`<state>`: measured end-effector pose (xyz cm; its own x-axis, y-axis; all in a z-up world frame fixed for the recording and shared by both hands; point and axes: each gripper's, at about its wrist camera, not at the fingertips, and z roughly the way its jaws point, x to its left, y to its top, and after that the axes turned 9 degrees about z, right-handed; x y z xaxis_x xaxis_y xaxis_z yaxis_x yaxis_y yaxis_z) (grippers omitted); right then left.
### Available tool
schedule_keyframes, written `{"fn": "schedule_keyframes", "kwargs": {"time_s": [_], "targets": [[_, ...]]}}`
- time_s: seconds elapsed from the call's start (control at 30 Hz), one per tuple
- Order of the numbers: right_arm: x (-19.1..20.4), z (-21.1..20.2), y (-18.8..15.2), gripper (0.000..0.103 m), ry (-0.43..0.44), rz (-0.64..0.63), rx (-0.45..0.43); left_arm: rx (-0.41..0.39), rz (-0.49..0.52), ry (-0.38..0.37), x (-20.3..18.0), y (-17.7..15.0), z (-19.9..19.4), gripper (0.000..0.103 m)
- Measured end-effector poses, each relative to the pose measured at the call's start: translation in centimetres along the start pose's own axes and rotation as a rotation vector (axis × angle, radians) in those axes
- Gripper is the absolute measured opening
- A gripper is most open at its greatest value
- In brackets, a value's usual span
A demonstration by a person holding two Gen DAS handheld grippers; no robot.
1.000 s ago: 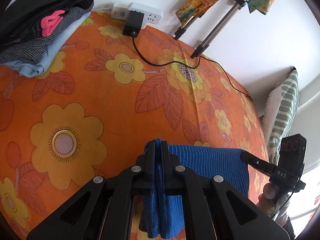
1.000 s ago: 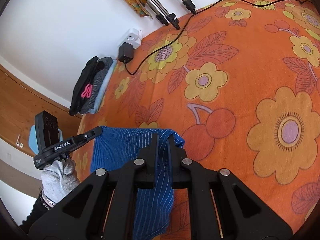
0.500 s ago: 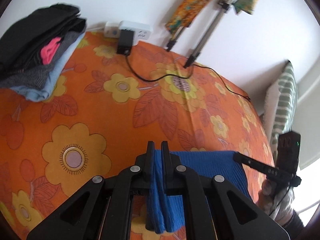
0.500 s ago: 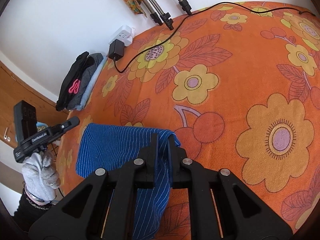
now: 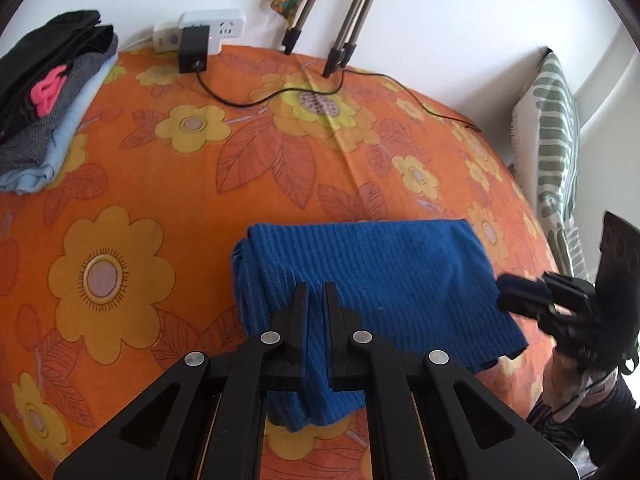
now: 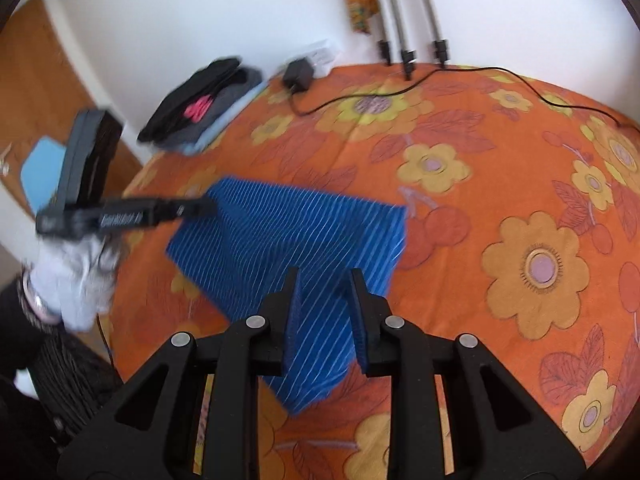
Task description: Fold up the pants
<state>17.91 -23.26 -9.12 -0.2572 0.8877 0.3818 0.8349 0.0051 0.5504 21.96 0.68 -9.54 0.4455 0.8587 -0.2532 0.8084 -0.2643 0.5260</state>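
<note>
The blue striped pants (image 5: 372,276) lie folded into a rectangle on the orange flowered bed cover (image 5: 160,168). My left gripper (image 5: 314,292) is shut on the near left edge of the pants. In the right wrist view the pants (image 6: 280,236) lie under my right gripper (image 6: 324,278), whose jaws stand apart with cloth between them. The right gripper also shows in the left wrist view (image 5: 520,300) at the pants' right edge. The left gripper shows in the right wrist view (image 6: 200,208) at the far left corner.
A stack of folded clothes (image 5: 48,92) sits at the back left. A power strip with a black adapter (image 5: 196,40) and its cable (image 5: 280,96) lie along the wall. Tripod legs (image 5: 344,40) stand at the back. A green patterned pillow (image 5: 556,140) leans at the right.
Both grippers have lowered the pants' held edge onto the bed, so the pants now lie flat and folded. The right gripper's jaws have opened; the left stays shut.
</note>
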Motion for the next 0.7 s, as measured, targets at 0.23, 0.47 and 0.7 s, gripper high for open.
{"fn": "schedule_keyframes", "kwargs": {"time_s": [0.23, 0.47, 0.7], "targets": [[-1.4, 1.5, -1.8, 0.024, -0.010, 0.020, 0.078, 0.014, -0.017, 0.004, 0.8, -0.9, 0.5, 0.005], [-1.5, 1.3, -1.6, 0.025, 0.006, 0.022, 0.081, 0.006, 0.007, 0.022, 1.0, -1.5, -0.5, 0.005], [-3.2, -0.3, 0.6, 0.058, 0.012, 0.107, -0.023, -0.034, -0.008, 0.058, 1.8, -2.0, -2.5, 0.041]]}}
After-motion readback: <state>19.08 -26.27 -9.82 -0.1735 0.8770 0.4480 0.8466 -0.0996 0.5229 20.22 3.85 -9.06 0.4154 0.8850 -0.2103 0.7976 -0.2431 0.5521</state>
